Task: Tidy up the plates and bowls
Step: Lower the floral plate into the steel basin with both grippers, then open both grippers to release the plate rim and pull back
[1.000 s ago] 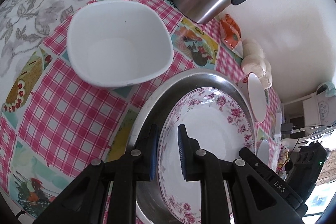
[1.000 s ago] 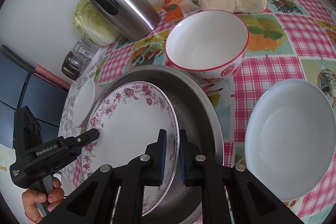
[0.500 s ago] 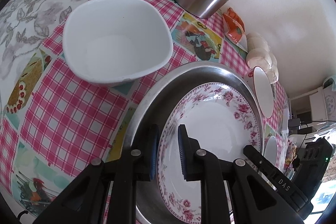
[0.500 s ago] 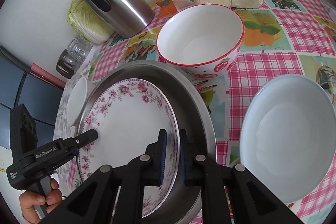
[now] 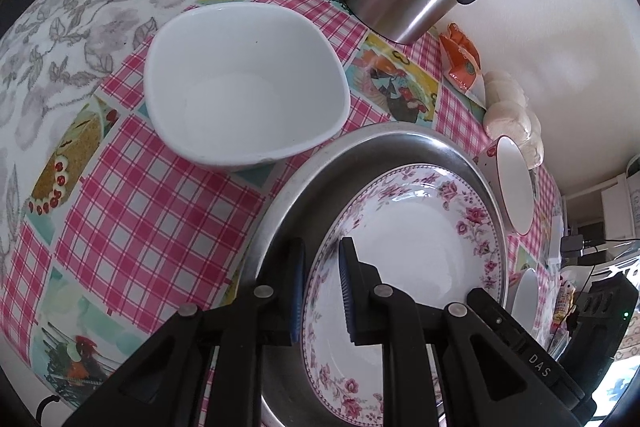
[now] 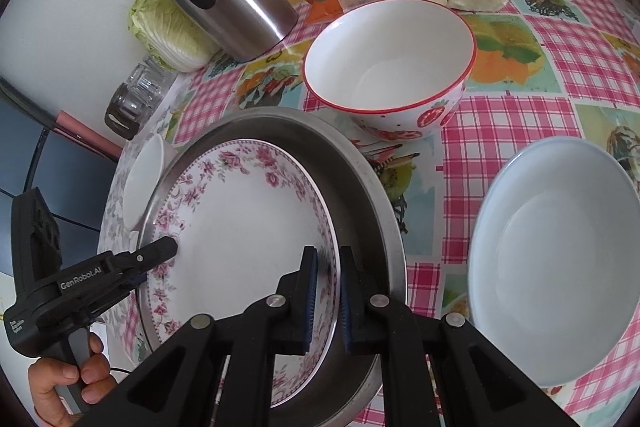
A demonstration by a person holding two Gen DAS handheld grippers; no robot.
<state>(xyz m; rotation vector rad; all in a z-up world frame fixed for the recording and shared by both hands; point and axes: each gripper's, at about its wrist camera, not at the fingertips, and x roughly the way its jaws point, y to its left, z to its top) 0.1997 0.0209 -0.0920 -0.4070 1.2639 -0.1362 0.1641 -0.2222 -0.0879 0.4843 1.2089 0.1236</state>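
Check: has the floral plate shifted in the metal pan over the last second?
No. The floral plate keeps the same gap to the metal pan rim.

Left tongs (image 5: pixel 322 291): pointing steeply down, blue-padded jaws nearly together, clamped on the near-left rim of the floral plate (image 5: pixel 420 267), one pad outside the rim and one inside.
Left tongs from the right wrist view (image 6: pixel 170 251): black body slanting up to the right, tips on the plate's left rim.
Left hand (image 6: pixel 66 383): bare fingers curled round the handle at the lower left.
Right tongs (image 6: pixel 329 297): angled steeply down, jaws pinched across the plate's right rim.
Right hand: out of view.
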